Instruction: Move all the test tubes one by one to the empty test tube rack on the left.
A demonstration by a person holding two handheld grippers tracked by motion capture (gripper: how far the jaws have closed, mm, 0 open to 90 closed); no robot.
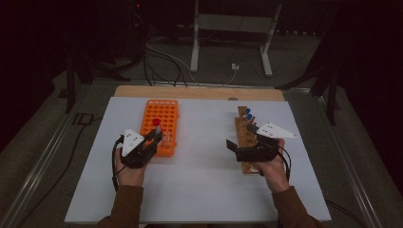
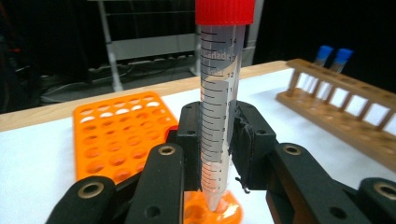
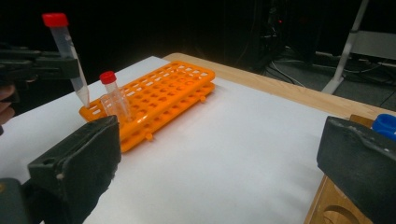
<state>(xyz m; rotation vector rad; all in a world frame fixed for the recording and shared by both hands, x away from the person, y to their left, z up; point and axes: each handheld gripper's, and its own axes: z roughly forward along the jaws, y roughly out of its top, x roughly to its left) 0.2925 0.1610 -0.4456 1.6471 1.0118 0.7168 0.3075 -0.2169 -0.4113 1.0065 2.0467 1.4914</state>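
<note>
White sheeting covers the table (image 1: 199, 190); left of centre, the left gripper (image 1: 154, 137) pinches a red-capped tube (image 2: 219, 93) upright, its tip just over the orange rack (image 1: 161, 118), apparently ready for seating. At lower right, the right gripper (image 1: 240, 145) stands spread and empty beside the wooden rack (image 1: 243, 124).

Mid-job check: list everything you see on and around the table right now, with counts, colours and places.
held tube: one, clear with red cap, upright between the left gripper's fingers, tip just above the orange rack's near end
second tube: one, clear with red cap, leaning in the orange rack's near end
orange rack: one, orange, left half of the white mat
wooden rack: one, brown, right half of the mat
blue-capped tubes: two, at the wooden rack's far end
white mat: one, covering the table
metal stand: one, pale, on the floor beyond the table
left gripper: black, shut on the held tube
right gripper: black, open, over the wooden rack
hands: two, brown sleeves, near edge
</note>
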